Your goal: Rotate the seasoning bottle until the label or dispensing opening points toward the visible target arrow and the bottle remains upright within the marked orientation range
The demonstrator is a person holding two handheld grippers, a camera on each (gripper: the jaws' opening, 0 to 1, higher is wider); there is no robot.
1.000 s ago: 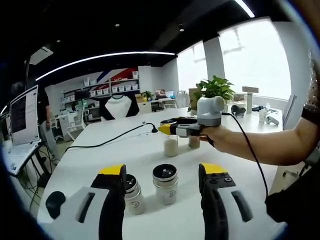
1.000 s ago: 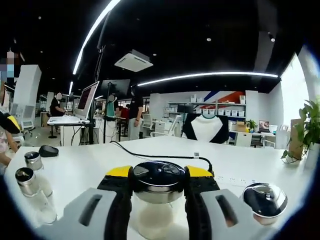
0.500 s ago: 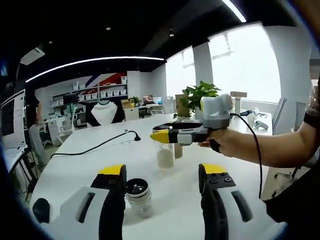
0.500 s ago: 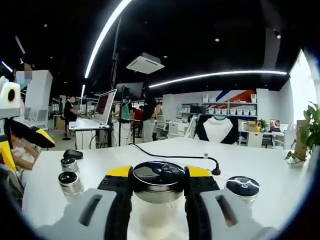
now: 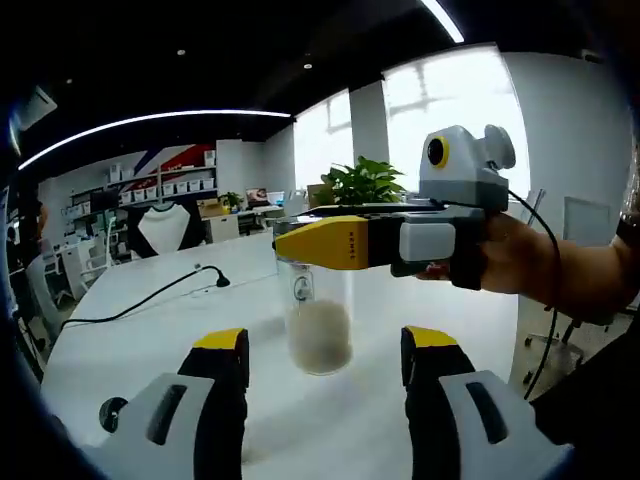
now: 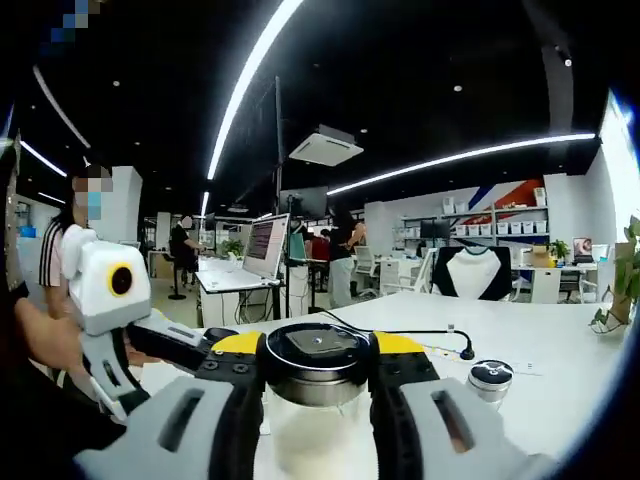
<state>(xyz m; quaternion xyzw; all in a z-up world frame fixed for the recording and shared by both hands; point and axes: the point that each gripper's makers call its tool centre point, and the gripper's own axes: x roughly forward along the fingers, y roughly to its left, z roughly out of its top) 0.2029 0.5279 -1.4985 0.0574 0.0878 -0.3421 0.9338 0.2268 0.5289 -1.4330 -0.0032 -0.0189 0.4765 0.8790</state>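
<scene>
A clear glass seasoning bottle (image 5: 318, 330) holding white granules stands upright at the white table (image 5: 150, 340), straight ahead of my left gripper (image 5: 326, 342). That gripper is open, its yellow-tipped jaws apart on either side of the bottle and short of it. My right gripper (image 5: 300, 240) reaches in from the right, held by a hand (image 5: 520, 265), and is shut on the bottle's top. In the right gripper view the bottle's black and silver lid (image 6: 318, 352) is clamped in the right gripper (image 6: 318, 345), with the glass body (image 6: 318, 440) below. The left gripper (image 6: 175, 340) shows at the left.
A second silver-lidded bottle (image 6: 490, 378) stands on the table to the right. A black cable (image 5: 140, 298) runs across the tabletop, and a small black round object (image 5: 113, 410) lies near my left jaw. A potted plant (image 5: 362, 182) stands behind. Desks, monitors and people fill the background.
The left view has closed in on the held bottle, and the two bottles near its jaws have left the picture. The right view has swung left, bringing the left gripper in.
</scene>
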